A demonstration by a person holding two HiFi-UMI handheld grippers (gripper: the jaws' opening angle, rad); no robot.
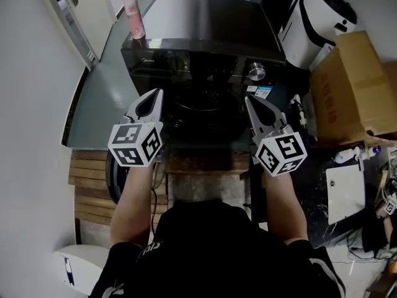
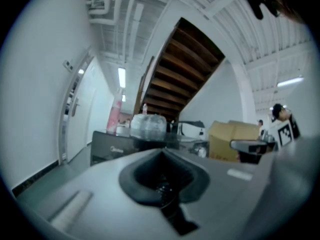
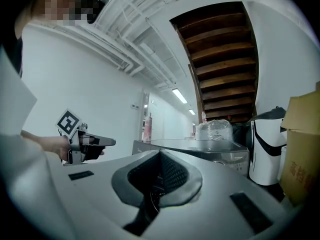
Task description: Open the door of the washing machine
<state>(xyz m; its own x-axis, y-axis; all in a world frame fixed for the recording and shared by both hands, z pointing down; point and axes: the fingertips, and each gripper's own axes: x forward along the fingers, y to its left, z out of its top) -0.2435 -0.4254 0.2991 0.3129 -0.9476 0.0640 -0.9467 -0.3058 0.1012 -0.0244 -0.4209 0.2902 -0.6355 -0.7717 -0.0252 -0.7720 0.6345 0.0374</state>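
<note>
A: Washing machine (image 1: 205, 36), position?

B: 12 o'clock, straight ahead. Dark front-loader. Round door (image 1: 203, 112) on the near face looks closed. Left gripper (image 1: 158, 94) at the door's 9 o'clock, right gripper (image 1: 248, 99) at its 3 o'clock, both apparently short of it. Fingers pressed together on each, nothing between them.

A: How will it handle?

B: My guess is rigid, hinged and latch-held, so it wants a firm pull, not a squeeze. The glossy rim is likely slippery. Hook the handle recess opposite the hinge; I can't tell which side from above. Pink bottle (image 1: 133, 14) at the top's 10 o'clock could topple if jolted
</note>
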